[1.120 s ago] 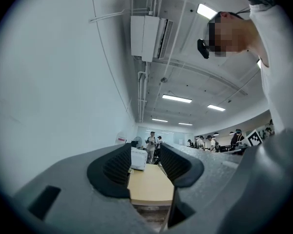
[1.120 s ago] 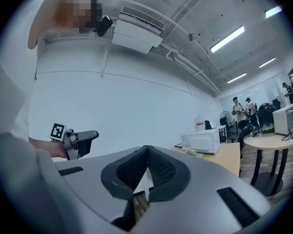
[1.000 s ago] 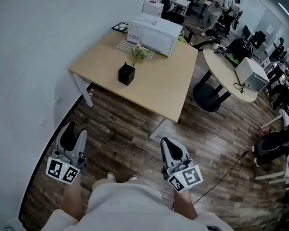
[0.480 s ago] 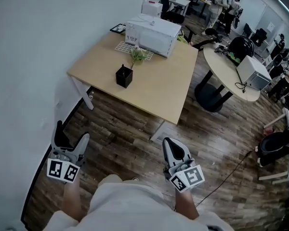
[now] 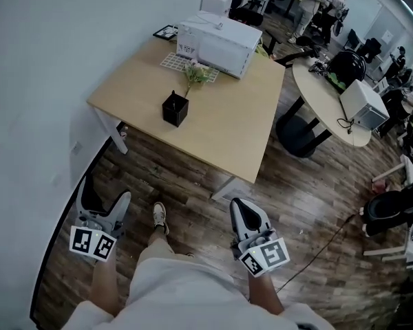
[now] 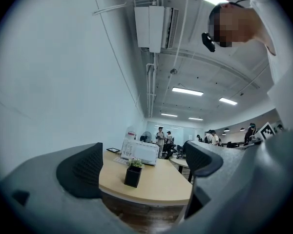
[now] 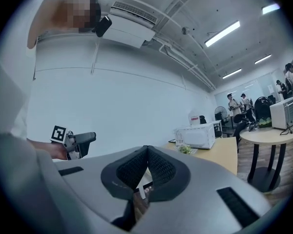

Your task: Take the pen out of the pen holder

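The black square pen holder [image 5: 175, 108] stands on the light wooden table [image 5: 241, 129], far ahead of both grippers. A thin stem with a green-and-white tuft [image 5: 196, 75] rises from it. My left gripper [image 5: 104, 196] is held low over the floor near the wall, jaws wide open and empty. In the left gripper view the pen holder [image 6: 133, 176] shows between the left gripper's pads [image 6: 83, 170], far off. My right gripper [image 5: 239, 206] also hangs over the floor, short of the table. Its pads [image 7: 161, 168] meet with nothing between them.
A white box-shaped appliance [image 5: 217, 40] sits at the table's far side with a patterned mat [image 5: 181, 64] before it. A round table [image 5: 327, 98] with a black bag stands to the right. A cable [image 5: 316, 253] runs over the wooden floor. The white wall [image 5: 41, 81] is at the left. People stand far back.
The left gripper's jaws have spread wide. Both grippers sit slightly lower in the head view, and a shoe has come forward between them.
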### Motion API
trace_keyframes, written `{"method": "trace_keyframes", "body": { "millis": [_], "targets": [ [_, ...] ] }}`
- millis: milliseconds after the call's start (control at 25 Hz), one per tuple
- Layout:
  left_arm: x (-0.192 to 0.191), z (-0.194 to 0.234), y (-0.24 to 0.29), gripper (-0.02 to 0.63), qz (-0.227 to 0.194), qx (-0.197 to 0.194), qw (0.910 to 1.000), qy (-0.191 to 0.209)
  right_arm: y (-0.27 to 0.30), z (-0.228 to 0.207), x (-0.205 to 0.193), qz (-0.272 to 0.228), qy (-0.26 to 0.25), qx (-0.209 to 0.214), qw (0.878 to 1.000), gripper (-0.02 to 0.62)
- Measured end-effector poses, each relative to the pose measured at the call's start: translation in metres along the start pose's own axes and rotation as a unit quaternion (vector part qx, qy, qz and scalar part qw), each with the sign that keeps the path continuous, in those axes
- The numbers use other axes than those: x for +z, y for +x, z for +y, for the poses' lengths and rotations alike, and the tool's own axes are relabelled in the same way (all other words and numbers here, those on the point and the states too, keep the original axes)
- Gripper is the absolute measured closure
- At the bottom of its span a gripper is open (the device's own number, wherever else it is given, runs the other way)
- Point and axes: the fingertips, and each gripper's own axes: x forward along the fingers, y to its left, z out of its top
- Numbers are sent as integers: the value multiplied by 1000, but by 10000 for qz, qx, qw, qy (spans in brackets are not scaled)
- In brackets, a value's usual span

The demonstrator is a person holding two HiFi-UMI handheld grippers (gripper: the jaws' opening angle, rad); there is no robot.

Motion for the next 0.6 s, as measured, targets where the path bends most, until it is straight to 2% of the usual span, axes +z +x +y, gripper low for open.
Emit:
{"method": "trace_keyframes", "body": {
  "millis": [160, 280, 440, 600],
  "targets": [
    [-21, 28, 61, 83, 94, -245, 9994, -206, 48, -20, 0, 136, -71, -209, 9997, 594],
    [-26, 55, 111, 83, 130, -399, 9991, -98, 98, -34, 2, 271, -130, -293, 9991, 594],
    [-27, 101, 169, 83, 144, -477, 9987, -105, 179, -43, 12, 391, -258, -202, 9987, 594],
    [-29, 142, 218, 83, 227, -566, 9979, -227, 249, -47, 27, 273, -347, -184, 9989, 594]
  ]
}}
